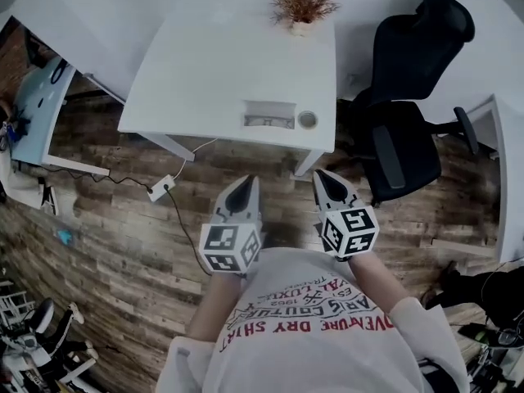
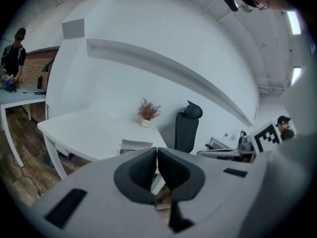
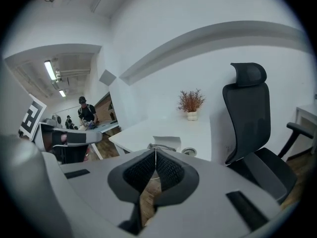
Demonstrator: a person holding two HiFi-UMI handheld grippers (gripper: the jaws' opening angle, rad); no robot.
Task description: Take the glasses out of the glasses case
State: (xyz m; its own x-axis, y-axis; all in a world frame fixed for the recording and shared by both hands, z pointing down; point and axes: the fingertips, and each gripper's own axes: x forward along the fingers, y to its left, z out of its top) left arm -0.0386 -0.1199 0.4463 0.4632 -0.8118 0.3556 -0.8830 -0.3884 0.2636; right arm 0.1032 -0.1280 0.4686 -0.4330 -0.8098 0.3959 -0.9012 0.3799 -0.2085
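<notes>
The glasses case (image 1: 268,115) is a pale grey box near the front edge of the white table (image 1: 205,72). It also shows in the left gripper view as the case (image 2: 134,144) and in the right gripper view as the case (image 3: 166,142). Whether glasses lie in it is too small to tell. My left gripper (image 1: 244,188) and right gripper (image 1: 326,178) hang side by side over the wooden floor, short of the table and apart from the case. Both are shut with nothing between the pads, as the left gripper (image 2: 157,150) and right gripper (image 3: 155,150) show.
A potted dry plant (image 1: 303,5) stands at the table's far edge. A round grommet (image 1: 308,119) sits right of the case. A black office chair (image 1: 409,97) stands to the table's right. A power strip and cable (image 1: 162,188) lie on the floor at the left. People work at a distant desk (image 2: 15,95).
</notes>
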